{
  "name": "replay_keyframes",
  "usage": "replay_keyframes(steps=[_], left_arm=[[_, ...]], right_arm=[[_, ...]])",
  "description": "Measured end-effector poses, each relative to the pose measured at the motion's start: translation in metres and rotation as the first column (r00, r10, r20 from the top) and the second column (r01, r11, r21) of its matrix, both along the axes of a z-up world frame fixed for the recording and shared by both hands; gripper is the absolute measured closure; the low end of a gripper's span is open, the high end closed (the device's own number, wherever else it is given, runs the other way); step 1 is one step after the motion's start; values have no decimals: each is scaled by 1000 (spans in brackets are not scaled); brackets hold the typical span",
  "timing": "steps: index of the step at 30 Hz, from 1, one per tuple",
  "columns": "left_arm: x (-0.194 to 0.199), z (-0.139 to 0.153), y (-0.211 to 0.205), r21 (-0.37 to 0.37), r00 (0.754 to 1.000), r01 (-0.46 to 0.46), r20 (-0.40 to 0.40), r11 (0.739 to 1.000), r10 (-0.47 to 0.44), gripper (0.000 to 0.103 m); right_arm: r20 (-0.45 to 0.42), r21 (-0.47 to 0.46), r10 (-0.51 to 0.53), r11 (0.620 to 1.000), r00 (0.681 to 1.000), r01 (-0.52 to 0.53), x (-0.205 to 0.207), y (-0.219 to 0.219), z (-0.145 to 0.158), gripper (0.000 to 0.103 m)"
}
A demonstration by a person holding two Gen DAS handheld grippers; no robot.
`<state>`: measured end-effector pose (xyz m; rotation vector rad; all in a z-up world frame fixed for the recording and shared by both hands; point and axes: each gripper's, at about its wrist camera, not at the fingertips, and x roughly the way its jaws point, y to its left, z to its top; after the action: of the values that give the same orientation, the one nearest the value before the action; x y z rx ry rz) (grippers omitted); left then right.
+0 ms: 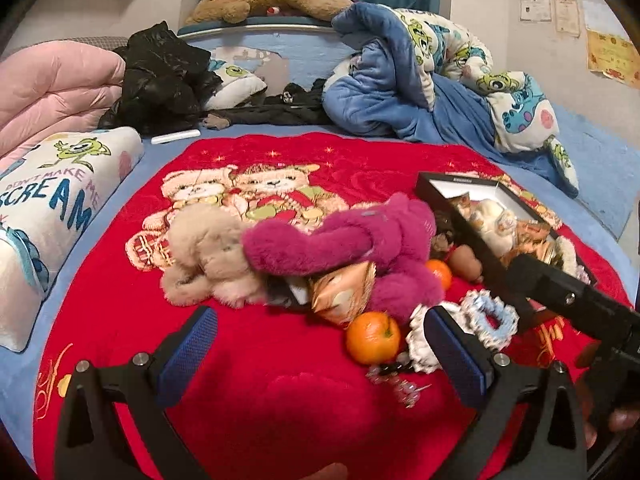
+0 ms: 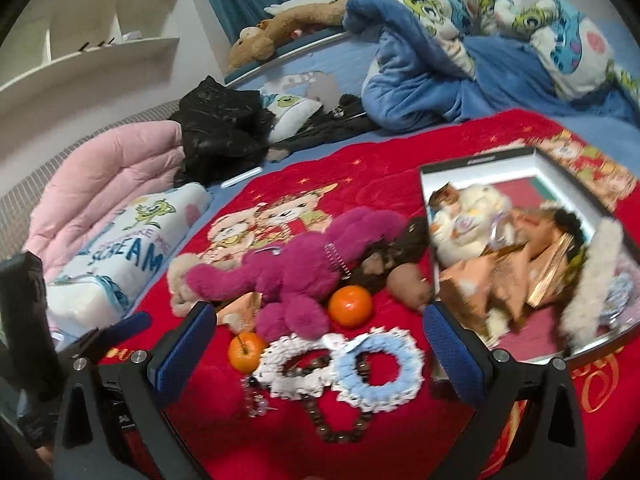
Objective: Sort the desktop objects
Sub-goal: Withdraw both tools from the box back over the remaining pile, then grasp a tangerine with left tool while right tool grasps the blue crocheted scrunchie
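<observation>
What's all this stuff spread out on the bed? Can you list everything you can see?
Blanket: one, red with bear print, under everything.
Plush toy: one, magenta, middle of the blanket.
Beige plush: one, left of the magenta one, touching it.
Oranges: two, orange, in front of the plush toys.
Scrunchies: two, white and pale blue, side by side near the oranges.
Bead bracelet: one, dark brown, partly under the scrunchies.
Box: one, black rim, right side, already holding assorted items.
Snack packet: one, orange-gold, under the magenta plush.
Bedding: blue and pink quilts, behind.
Left gripper: open, empty.
Right gripper: open, empty.
</observation>
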<state>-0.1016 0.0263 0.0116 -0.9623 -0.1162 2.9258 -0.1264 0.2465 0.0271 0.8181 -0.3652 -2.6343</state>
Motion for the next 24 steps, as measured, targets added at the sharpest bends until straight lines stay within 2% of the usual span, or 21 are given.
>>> replay_keyframes(steps=[4,10,14,17,22,24], left_arm=[[-3,-12,-4,-2,999,13,32,1000,-13,0],[-14,-20,-8,48,996,34,86,998,-38,0],[-22,-26,-1,28,991,49,121,998,-52,0],[-26,-29,3,10,989,54,135,999,-55,0],[-33,-33,10,-11,984,73,166,997,-70,0],[-38,-36,13,-31,980,76,184,997,-69,0]], right_arm=[[13,48,-11,999,1000,10,-2,-5,-7,0],[30,140,-52,989,998,47,-5,-12,-17,0],[37,167,-38,985,999,31,-8,-17,-21,8],[78,161,-18,987,997,5,-12,-17,-27,12],[79,176,-7,984,997,-7,-10,-17,-26,15],[81,175,5,984,997,-19,-9,-18,-26,22]])
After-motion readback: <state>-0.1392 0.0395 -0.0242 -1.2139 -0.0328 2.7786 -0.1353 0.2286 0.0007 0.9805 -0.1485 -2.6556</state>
